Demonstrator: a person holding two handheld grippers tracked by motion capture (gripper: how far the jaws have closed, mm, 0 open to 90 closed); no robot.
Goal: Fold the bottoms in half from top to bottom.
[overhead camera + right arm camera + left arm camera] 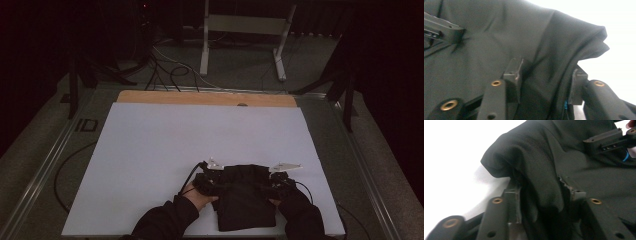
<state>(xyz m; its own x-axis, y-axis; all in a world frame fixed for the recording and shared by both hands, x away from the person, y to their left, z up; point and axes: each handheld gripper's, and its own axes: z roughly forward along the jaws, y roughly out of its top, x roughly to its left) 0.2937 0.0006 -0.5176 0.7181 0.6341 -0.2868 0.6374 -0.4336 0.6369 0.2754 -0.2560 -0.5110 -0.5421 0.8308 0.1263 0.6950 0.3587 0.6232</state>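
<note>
Black cloth (pixel 247 197) — folded, bunched thick at both gripped corners.

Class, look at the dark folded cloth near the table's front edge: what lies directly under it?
The dark cloth rests on the white table sheet, which shows all around it. Whatever lies beneath its folds is covered and cannot be seen.
</note>
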